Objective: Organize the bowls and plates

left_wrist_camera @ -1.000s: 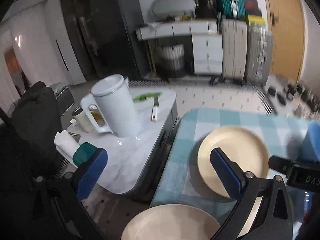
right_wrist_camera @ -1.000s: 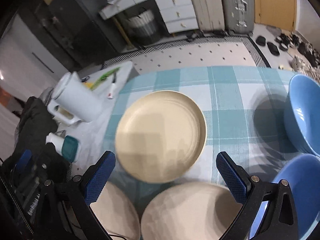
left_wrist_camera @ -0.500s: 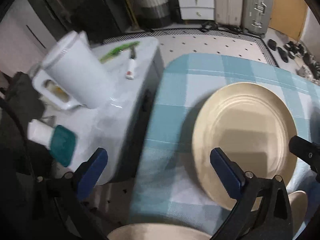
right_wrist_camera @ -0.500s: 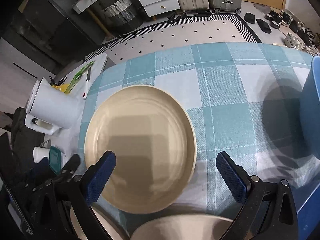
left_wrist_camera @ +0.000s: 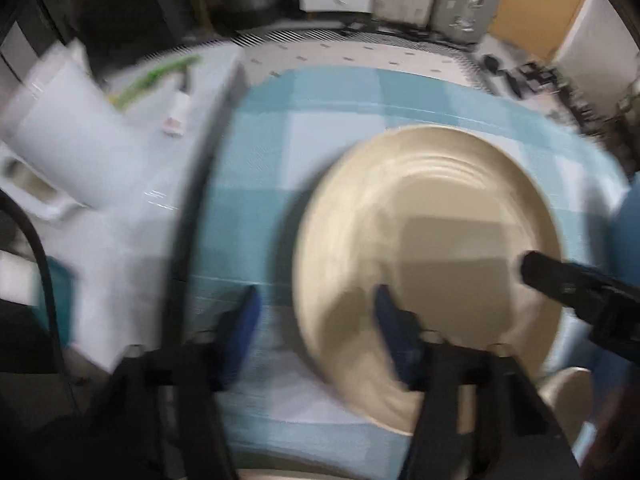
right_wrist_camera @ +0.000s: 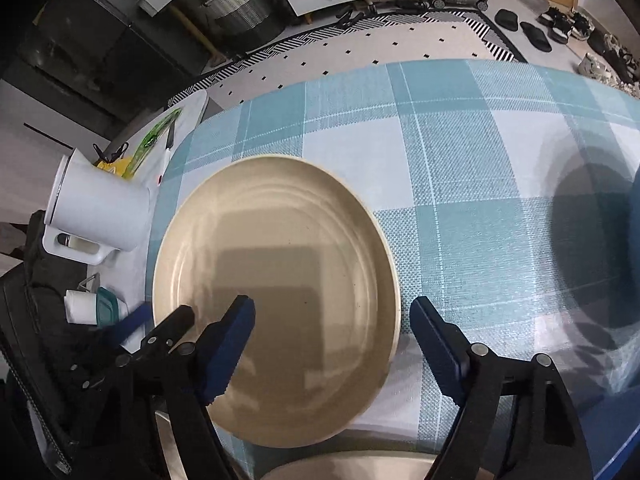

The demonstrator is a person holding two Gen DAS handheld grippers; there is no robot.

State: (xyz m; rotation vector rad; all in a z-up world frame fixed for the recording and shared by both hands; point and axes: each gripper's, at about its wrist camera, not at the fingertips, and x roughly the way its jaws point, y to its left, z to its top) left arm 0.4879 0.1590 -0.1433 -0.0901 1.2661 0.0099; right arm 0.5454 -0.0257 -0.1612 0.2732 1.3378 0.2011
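A large cream plate (left_wrist_camera: pixel 432 264) (right_wrist_camera: pixel 276 280) lies flat on the teal checked tablecloth (right_wrist_camera: pixel 460 184). My left gripper (left_wrist_camera: pixel 316 316) points steeply down at the plate's left rim. One blue pad is over the plate, the other is outside over the cloth, and the jaws are closing without touching it. My right gripper (right_wrist_camera: pixel 334 330) straddles the right rim the same way, also closing, pads clear of the rim. The left wrist view is blurred.
Two more cream plates (right_wrist_camera: pixel 352 468) (right_wrist_camera: pixel 168 460) lie at the near edge. Blue bowls (right_wrist_camera: pixel 636 216) (right_wrist_camera: pixel 616 440) sit at the right. Left of the table a white side table (left_wrist_camera: pixel 120 264) holds a white jug (right_wrist_camera: pixel 96 208) and a teal-lidded container (right_wrist_camera: pixel 106 312).
Both grippers have dropped towards the plate and tipped downward. Their jaws have narrowed from wide open, each now straddling one side of the plate's rim.
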